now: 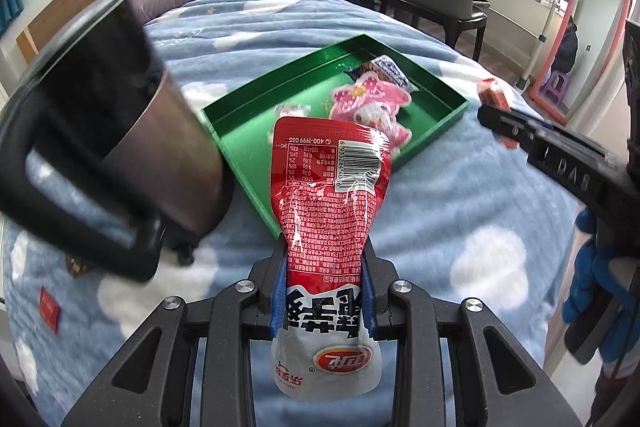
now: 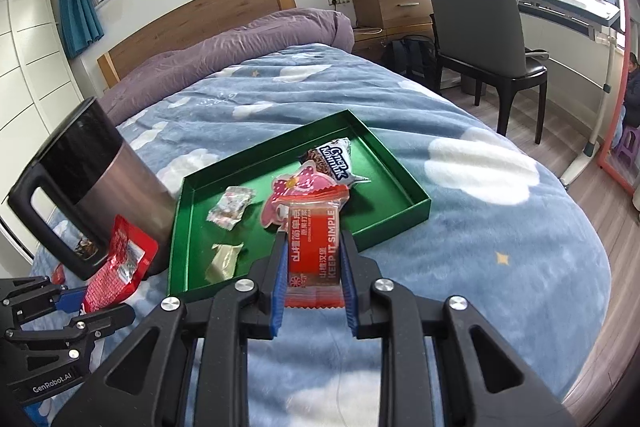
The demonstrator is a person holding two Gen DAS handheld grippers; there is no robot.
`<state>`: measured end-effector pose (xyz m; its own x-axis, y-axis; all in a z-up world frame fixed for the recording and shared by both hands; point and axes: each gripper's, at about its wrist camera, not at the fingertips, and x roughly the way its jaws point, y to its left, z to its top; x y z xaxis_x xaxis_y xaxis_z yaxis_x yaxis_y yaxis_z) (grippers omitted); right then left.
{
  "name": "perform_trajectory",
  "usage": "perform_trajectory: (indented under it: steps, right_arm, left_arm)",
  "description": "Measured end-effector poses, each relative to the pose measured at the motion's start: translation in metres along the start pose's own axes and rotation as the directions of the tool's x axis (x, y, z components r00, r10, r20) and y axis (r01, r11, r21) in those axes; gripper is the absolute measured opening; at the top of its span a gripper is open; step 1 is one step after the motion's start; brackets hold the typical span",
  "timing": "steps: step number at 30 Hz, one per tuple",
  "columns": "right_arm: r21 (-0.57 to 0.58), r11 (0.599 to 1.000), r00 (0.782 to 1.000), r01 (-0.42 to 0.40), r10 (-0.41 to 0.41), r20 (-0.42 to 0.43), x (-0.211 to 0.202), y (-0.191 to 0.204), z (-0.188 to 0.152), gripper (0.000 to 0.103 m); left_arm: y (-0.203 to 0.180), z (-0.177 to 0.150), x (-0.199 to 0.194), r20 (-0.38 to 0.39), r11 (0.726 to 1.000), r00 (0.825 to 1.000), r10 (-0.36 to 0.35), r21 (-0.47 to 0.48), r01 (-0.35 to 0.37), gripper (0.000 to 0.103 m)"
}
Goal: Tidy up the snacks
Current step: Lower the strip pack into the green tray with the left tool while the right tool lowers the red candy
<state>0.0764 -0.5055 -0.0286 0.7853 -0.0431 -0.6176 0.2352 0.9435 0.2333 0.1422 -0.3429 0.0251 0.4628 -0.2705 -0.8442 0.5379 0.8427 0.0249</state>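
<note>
The left hand-held gripper [image 1: 325, 291] is clenched on a red snack pouch [image 1: 330, 203] held above the bed [image 1: 460, 227], just short of the green tray's [image 1: 240, 155] near edge. The right hand-held gripper [image 2: 314, 267] grips an orange snack bar [image 2: 315, 247] over the tray's [image 2: 400, 223] near edge; open blanket lies to its right, a steel mug [image 2: 88, 183] crowds the tray's left edge

The orange snack bar [image 2: 314, 251] read "KEEP IT SIMPLE". A white wrapper [image 2: 335, 159] in the green tray [image 2: 416, 205] read "GnePak Kommik", roughly. The left tool [image 2: 60, 311] carried "GenRobot.AI". The red packet [image 1: 328, 195] showed "400-1999 085".
</note>
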Motion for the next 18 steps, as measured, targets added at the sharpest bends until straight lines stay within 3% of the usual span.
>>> perform_trajectory:
  steps: [8,18]
  right_arm:
    - [-0.006,1.0,1.0,0.011,-0.011,-0.007,0.041,-0.012,0.017,0.005]
    - [-0.029,0.998,0.998,0.048,-0.049,-0.038,0.095,-0.024,0.027,0.006]
  left_arm:
    - [-0.003,0.042,0.047,-0.004,0.999,1.0,-0.014,-0.048,0.014,0.026]
    - [-0.003,0.056,0.107,-0.042,0.994,0.999,-0.024,-0.104,0.019,0.026]
